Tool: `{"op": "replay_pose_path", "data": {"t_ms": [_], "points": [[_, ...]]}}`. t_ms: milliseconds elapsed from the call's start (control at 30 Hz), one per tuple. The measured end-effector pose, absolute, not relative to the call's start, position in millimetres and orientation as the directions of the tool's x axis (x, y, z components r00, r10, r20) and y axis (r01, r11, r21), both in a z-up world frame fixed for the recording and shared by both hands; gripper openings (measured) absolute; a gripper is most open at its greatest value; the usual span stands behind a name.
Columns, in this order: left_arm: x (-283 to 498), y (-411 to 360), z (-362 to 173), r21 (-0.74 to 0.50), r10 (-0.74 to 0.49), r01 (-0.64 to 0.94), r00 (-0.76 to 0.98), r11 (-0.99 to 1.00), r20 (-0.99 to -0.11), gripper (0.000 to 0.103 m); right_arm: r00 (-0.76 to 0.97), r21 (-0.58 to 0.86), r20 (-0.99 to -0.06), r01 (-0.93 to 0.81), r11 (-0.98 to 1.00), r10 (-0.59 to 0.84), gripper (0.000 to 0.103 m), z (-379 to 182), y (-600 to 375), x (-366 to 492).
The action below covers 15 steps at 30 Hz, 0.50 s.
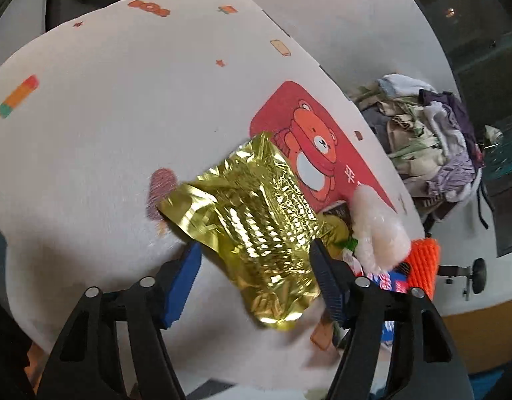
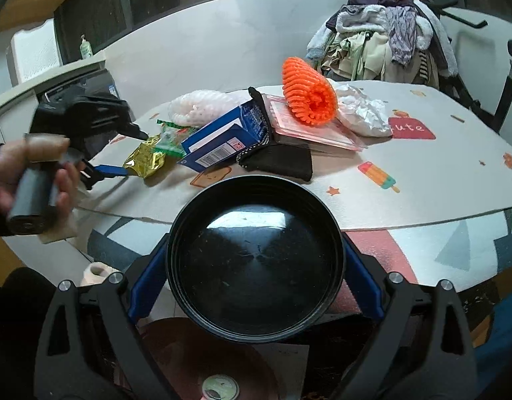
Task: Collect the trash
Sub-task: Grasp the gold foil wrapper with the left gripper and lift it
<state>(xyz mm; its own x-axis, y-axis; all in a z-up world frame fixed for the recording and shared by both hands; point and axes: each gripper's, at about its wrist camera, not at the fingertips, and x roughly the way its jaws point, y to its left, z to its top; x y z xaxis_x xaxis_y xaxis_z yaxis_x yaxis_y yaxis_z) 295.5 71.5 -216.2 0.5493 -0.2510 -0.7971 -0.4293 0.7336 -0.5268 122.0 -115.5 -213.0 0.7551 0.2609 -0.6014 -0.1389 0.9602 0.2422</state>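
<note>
the left claw [image 1: 256, 260] has its blue pads pressed on either side of a crumpled gold foil wrapper [image 1: 252, 223], whose long axis runs from about 11 o'clock to 5 o'clock in the left wrist view, over the white printed mat [image 1: 106, 116]. the right claw [image 2: 254, 280] grips a round black bowl [image 2: 256, 266], mouth up, at the table [image 2: 455, 240] edge. at 12 o'clock beyond the bowl lie a blue carton [image 2: 222, 140] and orange foam netting [image 2: 307, 95].
</note>
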Motion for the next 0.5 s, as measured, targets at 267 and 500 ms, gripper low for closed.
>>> {"op": "replay_pose_path", "data": {"t_ms": [267,500], "points": [[311.1,56.3,-216.1,-0.338,-0.075,-0.415,0.532,0.845,-0.843,0.050,0.746,0.296,-0.604,-0.117,0.948,0.281,0.092,-217.3,-124.2,129.2],[313.0,62.1,-202.1,-0.245,-0.037,-0.285,0.579,0.927,-0.814,0.042,0.740,0.319,-0.612,-0.092,0.943,0.279,0.092,-221.6,-128.9,132.4]]}}
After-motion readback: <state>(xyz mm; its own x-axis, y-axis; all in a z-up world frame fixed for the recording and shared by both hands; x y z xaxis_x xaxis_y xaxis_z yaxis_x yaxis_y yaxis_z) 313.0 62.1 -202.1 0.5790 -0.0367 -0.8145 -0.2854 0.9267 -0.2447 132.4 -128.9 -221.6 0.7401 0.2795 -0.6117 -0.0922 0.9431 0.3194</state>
